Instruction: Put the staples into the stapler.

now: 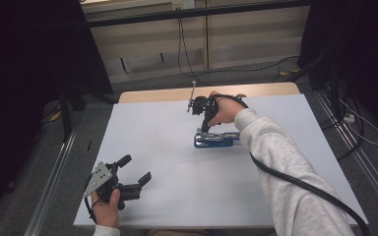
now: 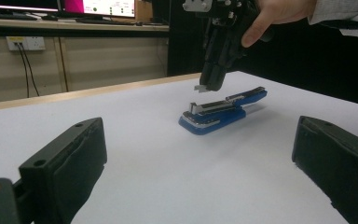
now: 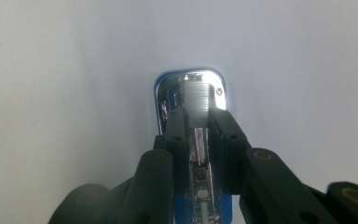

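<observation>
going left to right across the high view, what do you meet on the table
left tool, open and held in the person's left hand → blue stapler → grey sleeve of the right arm

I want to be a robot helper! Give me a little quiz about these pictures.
1. True or false: the left gripper has its jaws wide open with nothing between them.
2. What colour is the stapler on the table? A red, B blue, C green.
3. Fill in: the right gripper pinches a small silvery ___ just above the stapler.
Key: 1 true; 2 B; 3 strip.
</observation>
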